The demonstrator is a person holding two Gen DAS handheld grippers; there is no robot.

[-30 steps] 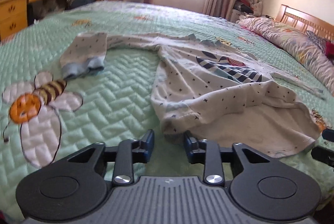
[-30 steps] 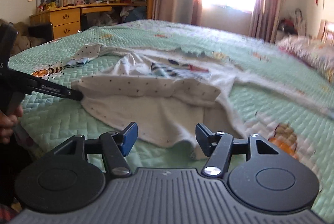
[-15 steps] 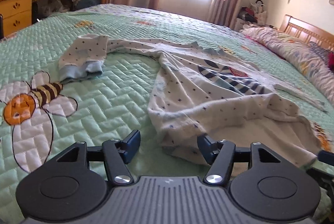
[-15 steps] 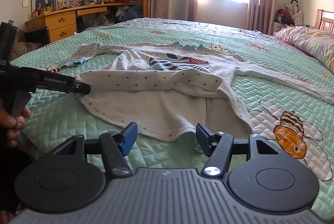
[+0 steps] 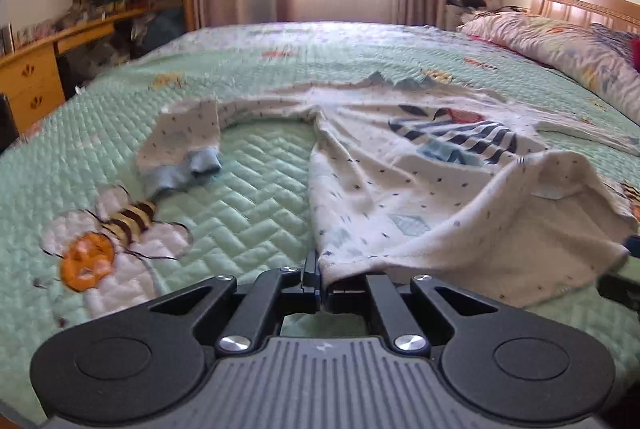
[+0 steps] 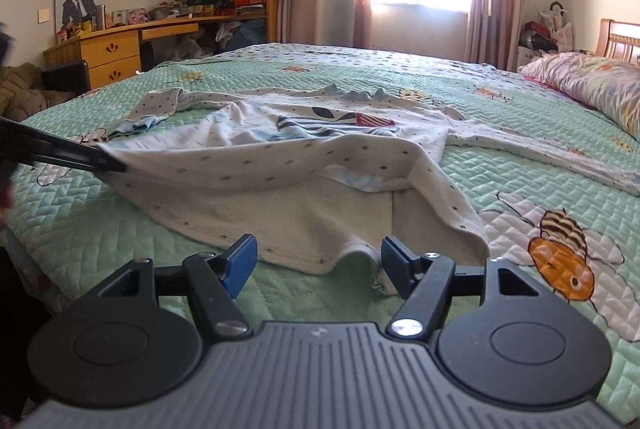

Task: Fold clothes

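Pinching the shirt [image 5: 420, 189] hem corner between closed left gripper [image 5: 322, 279] fingers, lifting it off the quilt [image 5: 248, 197]; soft, light, drapes and slips; right gripper [image 6: 316, 261] spread open, near hem edge just ahead, good next hold

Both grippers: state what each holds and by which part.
The left gripper is shut on the near hem corner of the shirt, lifting it. The right gripper is open and holds nothing.

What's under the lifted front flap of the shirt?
Under the shirt flap, its pale inner back layer and a light blue label show. The quilt beneath is covered.
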